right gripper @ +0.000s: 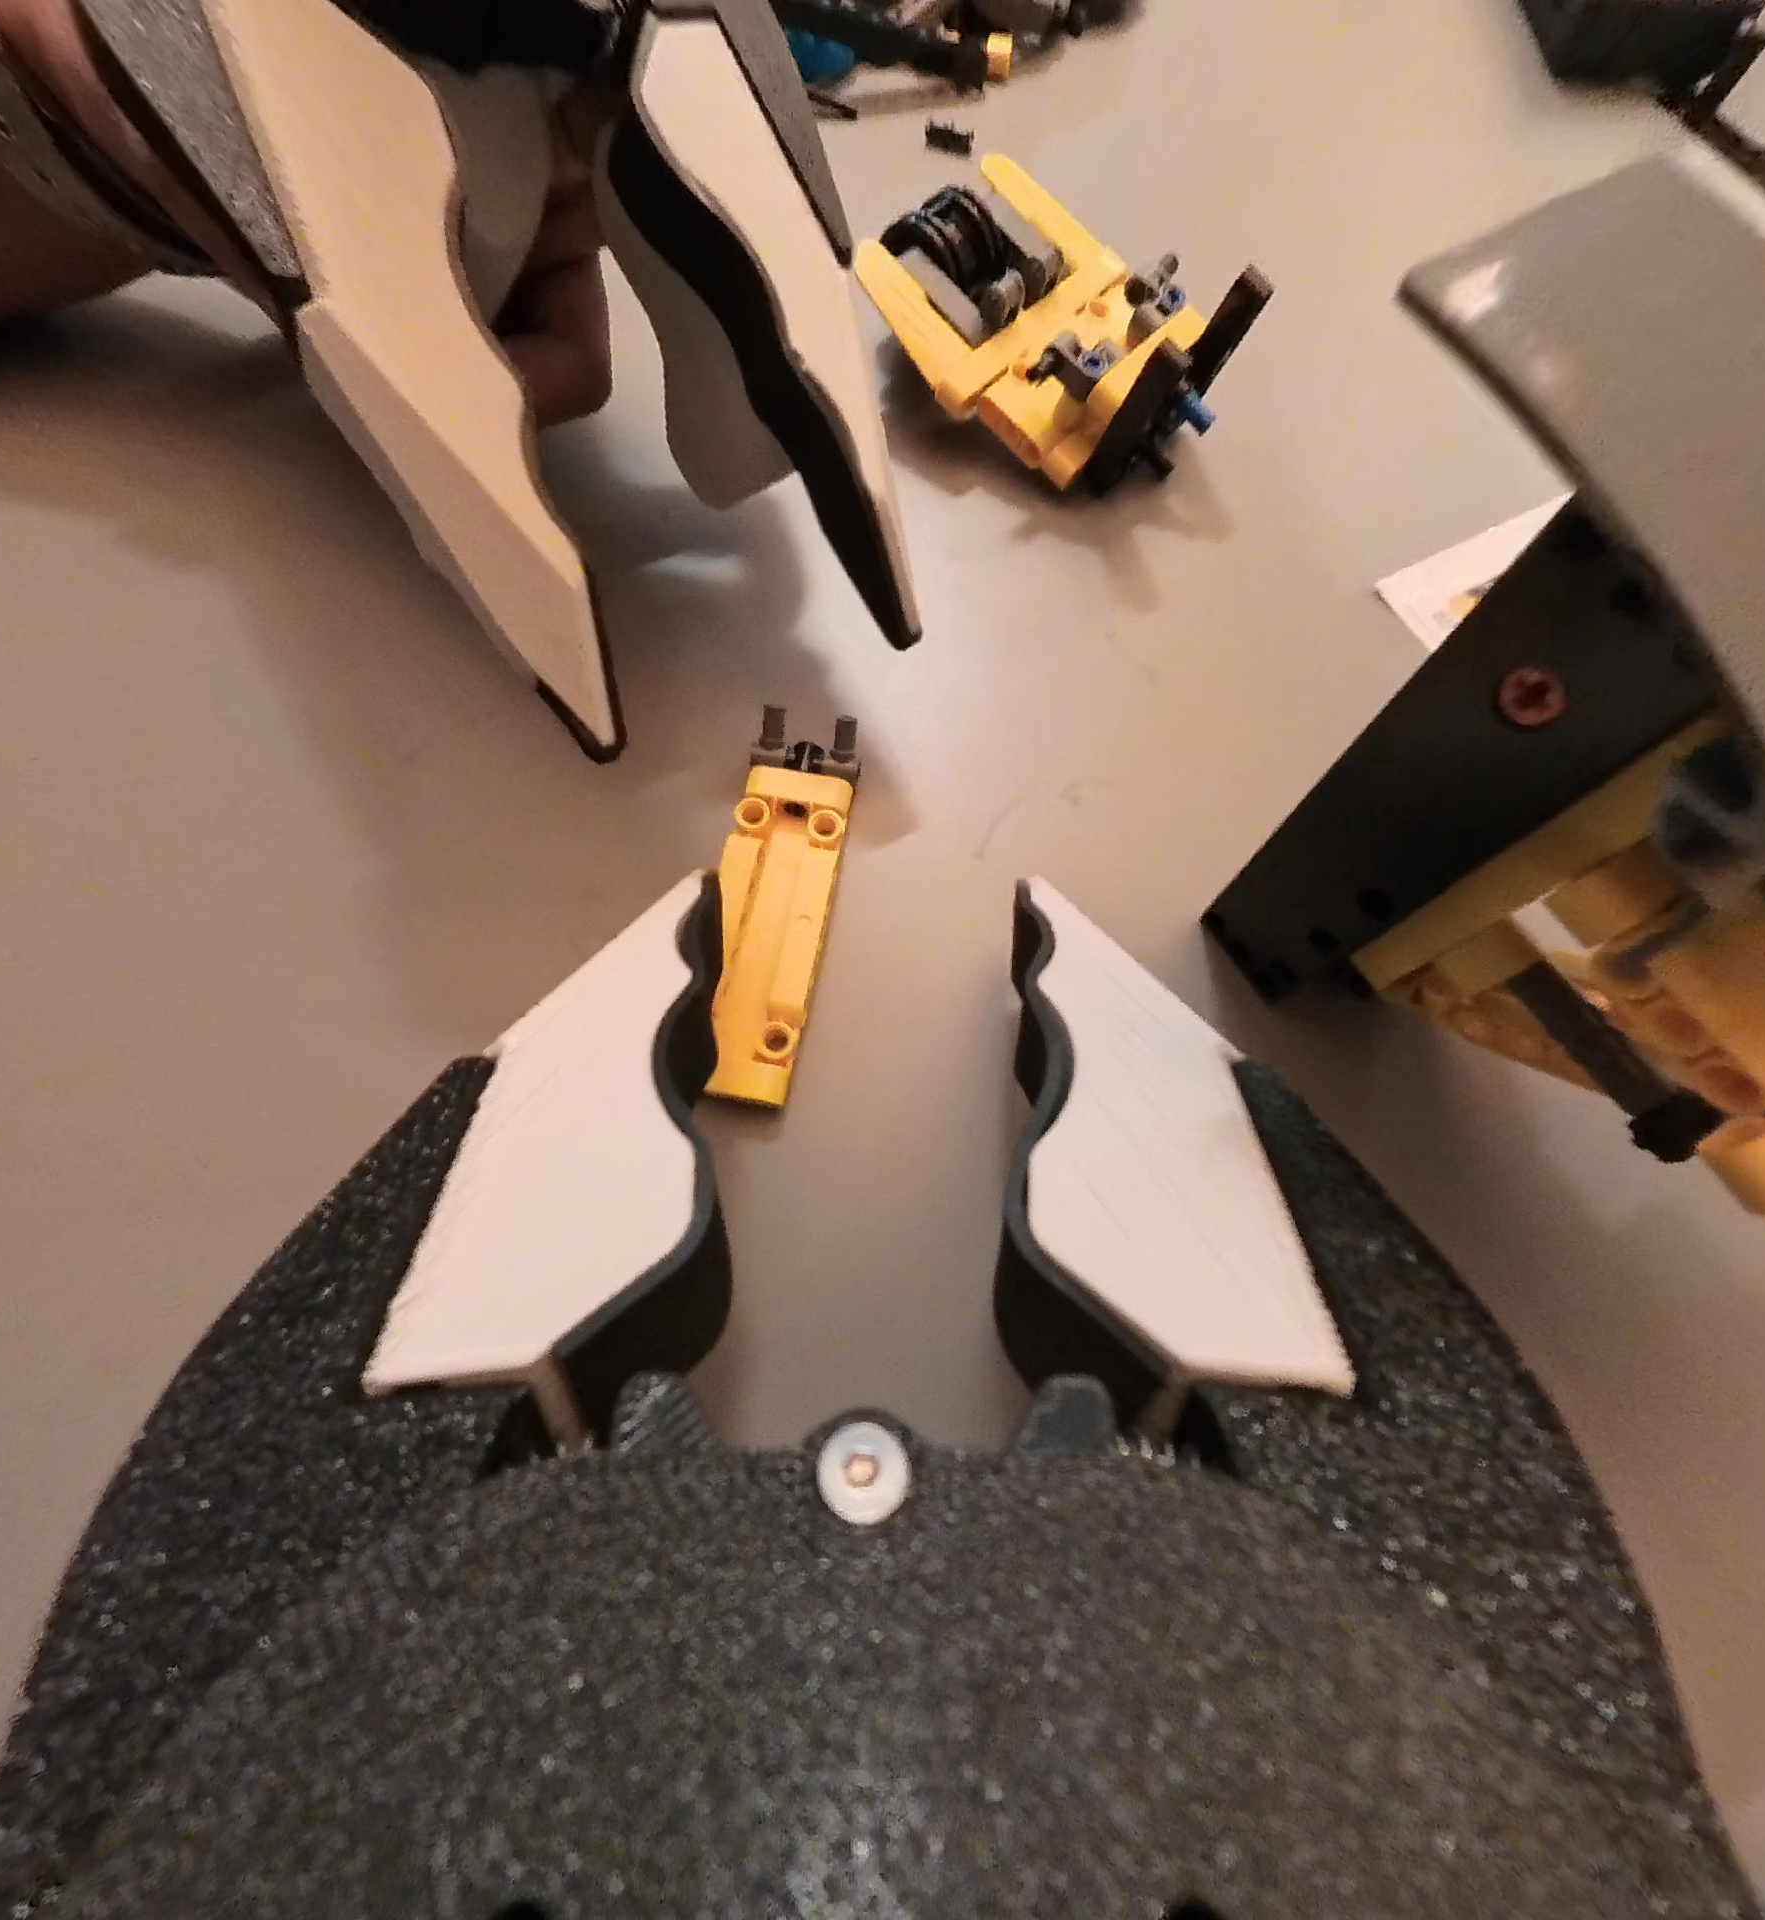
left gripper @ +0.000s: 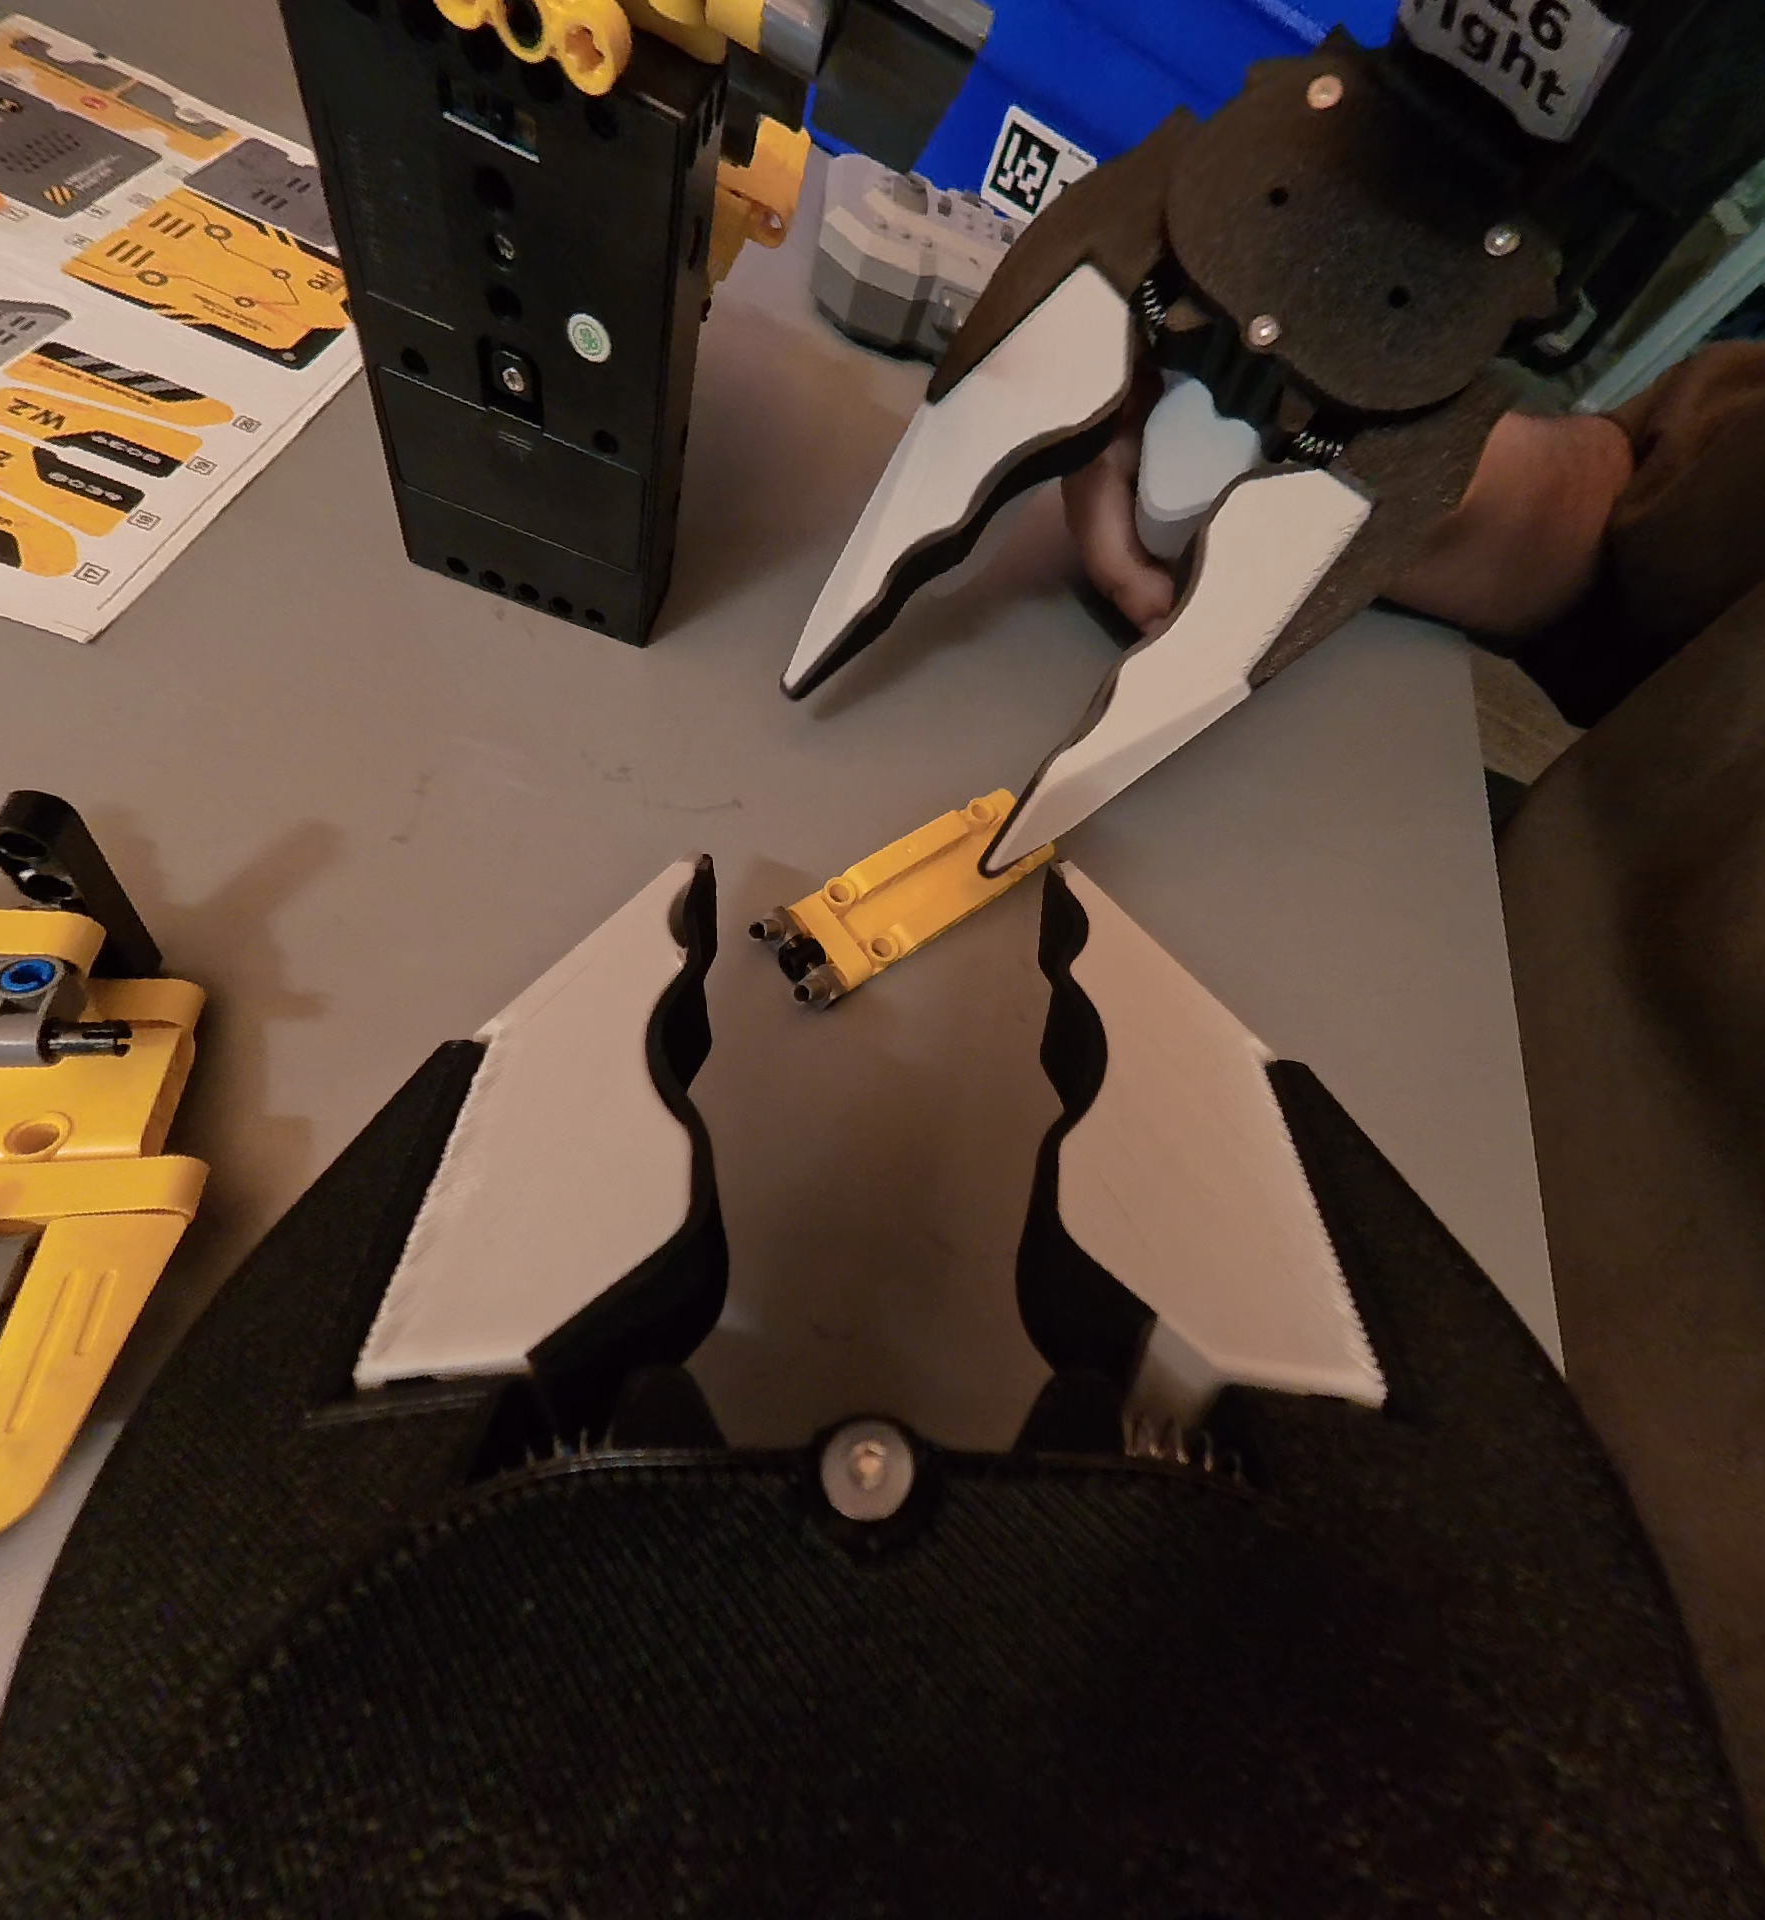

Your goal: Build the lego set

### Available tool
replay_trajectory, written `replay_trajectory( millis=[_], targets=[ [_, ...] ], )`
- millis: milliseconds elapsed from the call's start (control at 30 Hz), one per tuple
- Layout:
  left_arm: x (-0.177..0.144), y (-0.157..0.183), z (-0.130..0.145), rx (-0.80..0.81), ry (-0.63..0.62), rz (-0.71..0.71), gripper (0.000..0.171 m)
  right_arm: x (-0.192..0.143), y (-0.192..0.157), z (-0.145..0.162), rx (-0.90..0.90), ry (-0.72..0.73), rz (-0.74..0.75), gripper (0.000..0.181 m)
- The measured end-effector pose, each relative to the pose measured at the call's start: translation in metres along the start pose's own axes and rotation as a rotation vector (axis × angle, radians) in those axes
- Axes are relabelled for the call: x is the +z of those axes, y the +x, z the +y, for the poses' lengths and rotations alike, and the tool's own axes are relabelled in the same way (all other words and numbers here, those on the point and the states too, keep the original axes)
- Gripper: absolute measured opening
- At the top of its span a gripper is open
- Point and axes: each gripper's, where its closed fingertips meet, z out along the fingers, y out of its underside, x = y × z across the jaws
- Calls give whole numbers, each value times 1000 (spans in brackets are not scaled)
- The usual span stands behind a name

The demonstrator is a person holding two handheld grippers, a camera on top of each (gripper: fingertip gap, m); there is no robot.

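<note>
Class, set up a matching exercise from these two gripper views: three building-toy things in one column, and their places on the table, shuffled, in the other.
Things:
1. small yellow piece
2. tall black block
3. sticker sheet

Places:
A. far left, lying flat on the grey table
B. standing upright beyond the grippers
C. between the open left gripper and open right gripper

Pairs: 1-C, 2-B, 3-A

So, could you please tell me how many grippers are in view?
2: the left gripper and the right gripper, both open, facing each other over a small yellow brick piece on the grey table.
</note>
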Motion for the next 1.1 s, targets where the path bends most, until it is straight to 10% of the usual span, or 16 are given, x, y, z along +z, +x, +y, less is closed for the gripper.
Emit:
replay_trajectory(
  millis=[1100],
  targets=[
    [-26,-32,-14,51,94,-153,61,-15,5,-24,7,167,8,52]
  ],
)
